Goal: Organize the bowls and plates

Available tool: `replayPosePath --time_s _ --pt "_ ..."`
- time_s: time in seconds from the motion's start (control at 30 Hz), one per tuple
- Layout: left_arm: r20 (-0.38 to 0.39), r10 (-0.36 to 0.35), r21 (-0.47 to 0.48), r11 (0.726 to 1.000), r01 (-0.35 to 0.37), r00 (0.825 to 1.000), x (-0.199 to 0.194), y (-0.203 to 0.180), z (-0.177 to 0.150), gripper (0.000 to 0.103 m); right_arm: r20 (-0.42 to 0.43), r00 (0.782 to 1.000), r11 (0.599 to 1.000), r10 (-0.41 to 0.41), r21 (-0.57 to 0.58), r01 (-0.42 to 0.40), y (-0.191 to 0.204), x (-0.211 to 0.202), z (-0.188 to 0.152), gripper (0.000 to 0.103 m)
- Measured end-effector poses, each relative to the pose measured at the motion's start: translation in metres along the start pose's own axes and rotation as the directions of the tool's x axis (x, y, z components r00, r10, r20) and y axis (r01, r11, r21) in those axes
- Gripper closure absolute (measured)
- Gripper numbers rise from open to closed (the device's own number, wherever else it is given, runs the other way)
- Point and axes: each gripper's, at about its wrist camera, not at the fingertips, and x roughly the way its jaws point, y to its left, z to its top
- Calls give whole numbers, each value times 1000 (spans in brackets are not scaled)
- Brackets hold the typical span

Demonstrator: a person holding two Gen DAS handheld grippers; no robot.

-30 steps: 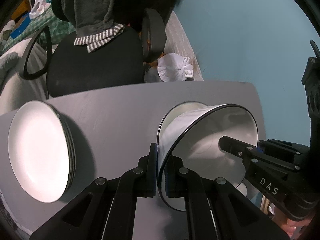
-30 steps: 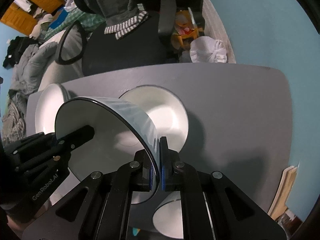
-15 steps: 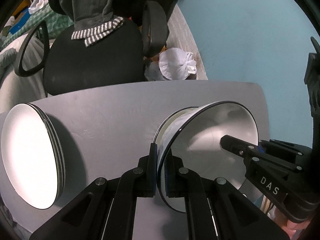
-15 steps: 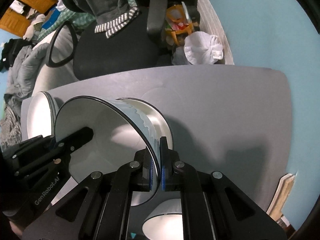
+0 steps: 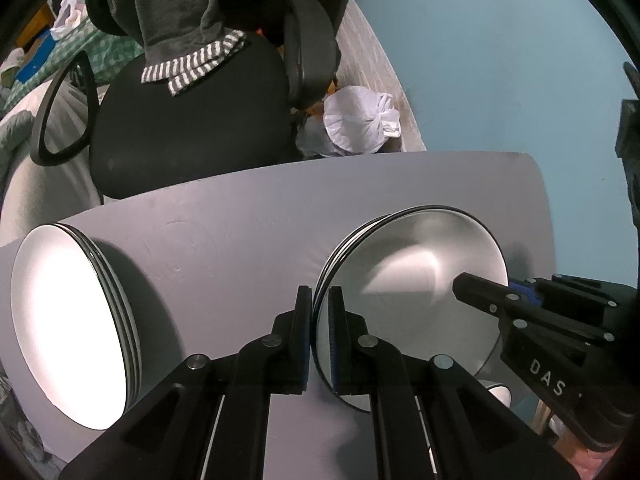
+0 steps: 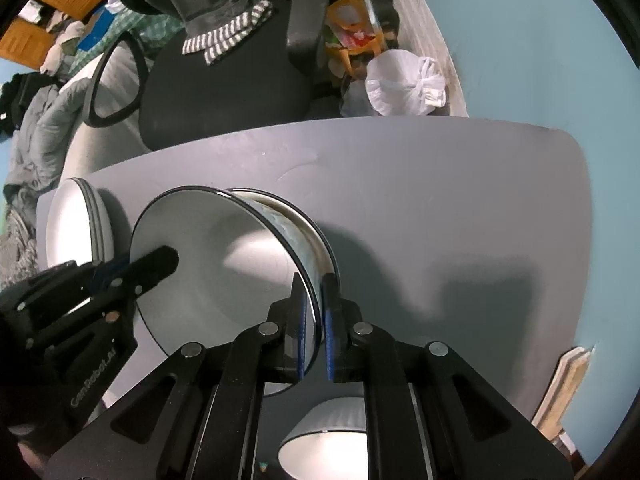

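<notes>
Both tongs, left point(image 5: 319, 332) and right point(image 6: 313, 322), pinch opposite rims of a glossy white, dark-edged round plate point(image 5: 416, 280) (sitting on a matching stack) on the matte grey counter point(image 5: 240, 216).

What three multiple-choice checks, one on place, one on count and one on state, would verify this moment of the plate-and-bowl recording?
1. Where does the stack of plates lie relative to the held bowl, in the left wrist view?
A. To its left on the grey table
B. Inside it
C. On the black office chair

2. How many grippers grip the held bowl's rim?
A. None
B. One
C. Two

3. What is the state of the left gripper?
A. Wide open above the table
B. Shut on the bowl's rim
C. Shut on the white plastic bag

Answers:
1 A, the stack sits at the table's left end.
2 C, the right gripper clamps the opposite side of the rim.
3 B, its pads pinch the dark-edged rim.
</notes>
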Motion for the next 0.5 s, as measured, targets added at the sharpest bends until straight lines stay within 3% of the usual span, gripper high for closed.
replayPosePath --time_s 0.2,0.33,0.5 --pt "-10 17 18 1000 -17 1000 2 -1 0 95 -13 1000 999 -28 -16 28 4 -2 -1 92" --pt "0 -4 2 1000 4 1000 -2 0 -1 93 -5 997 996 -77 -37 77 8 -8 0 81" --pt "18 4 3 1000 -4 1000 -11 1 -4 93 6 995 994 -98 -54 98 10 -11 4 81"
